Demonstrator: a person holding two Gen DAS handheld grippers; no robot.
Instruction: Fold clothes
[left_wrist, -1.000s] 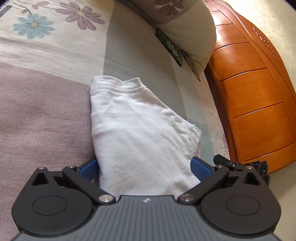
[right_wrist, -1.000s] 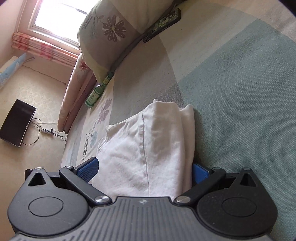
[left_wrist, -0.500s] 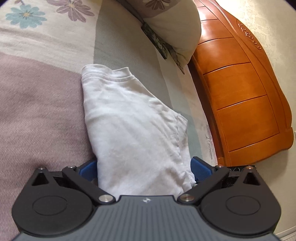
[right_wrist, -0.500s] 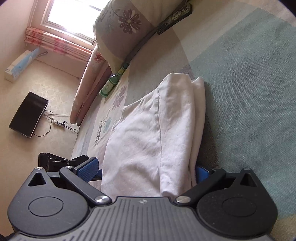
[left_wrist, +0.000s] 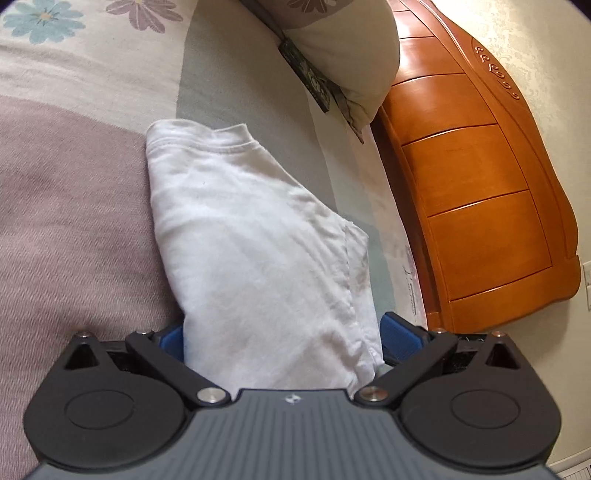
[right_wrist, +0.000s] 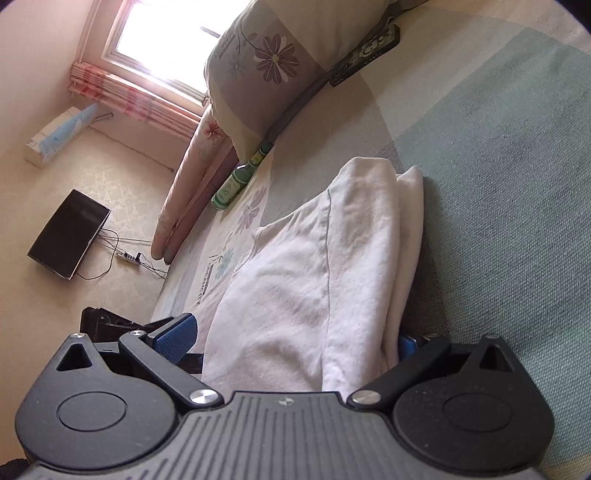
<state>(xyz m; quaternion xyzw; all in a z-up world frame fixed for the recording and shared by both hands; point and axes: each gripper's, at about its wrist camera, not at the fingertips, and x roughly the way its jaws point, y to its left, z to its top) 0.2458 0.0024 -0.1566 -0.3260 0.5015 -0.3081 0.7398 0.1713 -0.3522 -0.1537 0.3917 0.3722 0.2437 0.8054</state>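
Observation:
A folded white garment (left_wrist: 255, 236) lies on the bed and runs back between my left gripper's (left_wrist: 282, 332) blue pads (left_wrist: 397, 330). The jaws stand wide apart with the cloth filling the gap; I cannot tell whether they press it. The same white garment (right_wrist: 314, 273) shows in the right wrist view, folded in layers. It runs back between my right gripper's (right_wrist: 291, 336) blue pads (right_wrist: 175, 332), which also stand wide apart, the right pad mostly hidden by cloth.
The bed sheet (left_wrist: 74, 206) has purple, grey and floral patches. A pillow (left_wrist: 343, 48) and a dark flat case (left_wrist: 314, 83) lie near the orange wooden headboard (left_wrist: 480, 184). A green bottle (right_wrist: 240, 177) lies at the bed edge, with a floor, black screen (right_wrist: 68, 234) and window beyond.
Both views have shifted: the garment's near end has come up with the grippers, and the right view shows more of the floor. The jaw spacing looks unchanged.

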